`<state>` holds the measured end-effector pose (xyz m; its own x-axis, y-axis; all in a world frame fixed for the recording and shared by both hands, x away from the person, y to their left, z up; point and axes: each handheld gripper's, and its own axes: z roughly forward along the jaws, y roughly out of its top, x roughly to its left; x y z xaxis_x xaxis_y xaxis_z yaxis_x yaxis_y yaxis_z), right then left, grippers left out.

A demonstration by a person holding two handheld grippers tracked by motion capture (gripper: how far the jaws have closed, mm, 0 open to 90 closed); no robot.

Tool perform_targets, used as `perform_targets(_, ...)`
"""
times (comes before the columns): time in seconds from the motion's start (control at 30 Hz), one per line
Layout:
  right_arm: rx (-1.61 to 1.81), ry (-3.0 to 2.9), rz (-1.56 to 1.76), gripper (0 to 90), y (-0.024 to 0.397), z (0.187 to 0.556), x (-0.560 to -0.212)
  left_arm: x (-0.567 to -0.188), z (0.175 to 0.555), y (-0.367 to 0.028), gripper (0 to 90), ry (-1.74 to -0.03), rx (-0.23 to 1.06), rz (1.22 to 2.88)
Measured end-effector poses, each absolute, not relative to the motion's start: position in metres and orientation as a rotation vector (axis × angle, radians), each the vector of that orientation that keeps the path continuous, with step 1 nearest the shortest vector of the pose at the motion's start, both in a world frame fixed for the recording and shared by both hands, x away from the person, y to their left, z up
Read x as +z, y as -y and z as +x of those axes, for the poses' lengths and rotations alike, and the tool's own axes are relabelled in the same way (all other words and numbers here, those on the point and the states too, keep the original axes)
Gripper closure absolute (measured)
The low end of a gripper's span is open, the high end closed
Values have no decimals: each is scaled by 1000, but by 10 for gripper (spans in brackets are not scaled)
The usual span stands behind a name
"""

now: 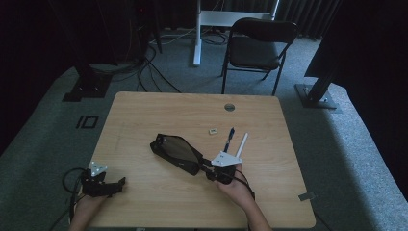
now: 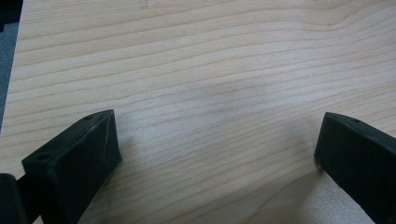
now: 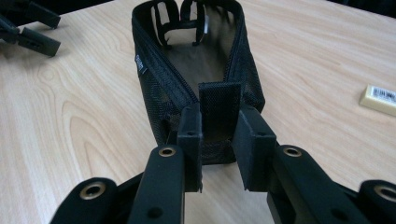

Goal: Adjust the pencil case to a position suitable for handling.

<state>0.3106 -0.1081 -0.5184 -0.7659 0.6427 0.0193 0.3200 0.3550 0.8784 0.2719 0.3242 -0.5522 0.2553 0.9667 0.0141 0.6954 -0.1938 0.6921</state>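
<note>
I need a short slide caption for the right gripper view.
Right gripper shut on the end tab of an open black mesh pouch on the wooden table.

The room is dim, its edges nearly black. Soft light falls on the surface (image 1: pixel 144 110). Close views look slightly blurred.

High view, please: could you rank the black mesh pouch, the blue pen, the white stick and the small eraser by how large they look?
1. Black mesh pouch, clearly the largest.
2. Blue pen and white stick: they look about the same length, so I will not rank one above the other.
3. Small eraser, the smallest.
</note>
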Motion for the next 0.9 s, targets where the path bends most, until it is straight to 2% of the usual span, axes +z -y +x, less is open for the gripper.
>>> perform_targets(0.9,1333,-2258,920,730,151,271,-528,-552,272,-324,2,-1503,621,1964)
